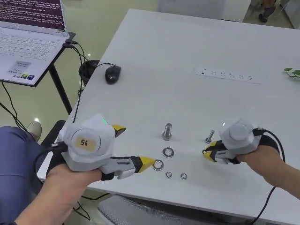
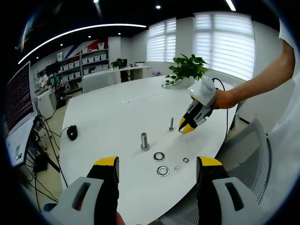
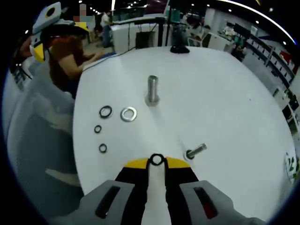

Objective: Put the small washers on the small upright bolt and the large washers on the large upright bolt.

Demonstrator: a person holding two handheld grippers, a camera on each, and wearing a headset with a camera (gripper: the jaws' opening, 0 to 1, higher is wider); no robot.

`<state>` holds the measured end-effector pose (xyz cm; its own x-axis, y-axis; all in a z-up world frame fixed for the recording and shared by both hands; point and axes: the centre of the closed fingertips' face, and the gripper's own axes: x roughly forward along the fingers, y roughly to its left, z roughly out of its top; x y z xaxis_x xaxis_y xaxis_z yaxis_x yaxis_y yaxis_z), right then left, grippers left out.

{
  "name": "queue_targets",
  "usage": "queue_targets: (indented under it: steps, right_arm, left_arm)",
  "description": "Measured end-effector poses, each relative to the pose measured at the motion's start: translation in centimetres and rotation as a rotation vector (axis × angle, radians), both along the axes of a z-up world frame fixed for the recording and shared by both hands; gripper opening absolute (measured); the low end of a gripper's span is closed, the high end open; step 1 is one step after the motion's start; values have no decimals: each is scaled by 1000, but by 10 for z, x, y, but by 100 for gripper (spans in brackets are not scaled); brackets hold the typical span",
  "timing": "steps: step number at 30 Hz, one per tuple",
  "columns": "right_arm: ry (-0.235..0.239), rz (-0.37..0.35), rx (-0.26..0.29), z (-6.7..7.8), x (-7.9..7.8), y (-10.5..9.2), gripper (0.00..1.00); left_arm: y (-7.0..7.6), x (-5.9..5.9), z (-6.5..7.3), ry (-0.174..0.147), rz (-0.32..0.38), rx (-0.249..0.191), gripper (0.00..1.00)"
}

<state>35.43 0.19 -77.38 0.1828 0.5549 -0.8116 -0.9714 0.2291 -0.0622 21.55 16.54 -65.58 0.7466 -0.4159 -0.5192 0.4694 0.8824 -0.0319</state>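
Note:
The large bolt stands upright mid-table. The small bolt stands to its right. Two large washers and two small washers lie flat in front of the large bolt. My right gripper is shut on a small washer, just beside the small bolt. My left gripper is open and holds nothing, its near tip close to the left large washer.
A black mouse with its cable lies at the table's left side, and a white power strip lies at the back right. A laptop sits on a stand to the left. A chair is below the table's front edge.

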Motion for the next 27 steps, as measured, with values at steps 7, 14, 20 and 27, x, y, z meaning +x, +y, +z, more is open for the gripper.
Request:
queue_targets:
  steps: [7, 14, 20, 27]
  right_arm:
    - [-78, -91, 20, 29, 34, -10, 13]
    - [-68, -100, -17, 24, 41, -6, 13]
    - [-55, -84, -47, 20, 38, -1, 13]
    - [-61, -51, -71, 21, 39, 3, 13]
  left_arm:
    - [-4, 1, -2, 3, -7, -6, 66]
    - [-4, 1, -1, 2, -6, -4, 66]
    - [2, 1, -1, 3, 7, -2, 66]
    - [4, 0, -1, 5, 15, -3, 66]
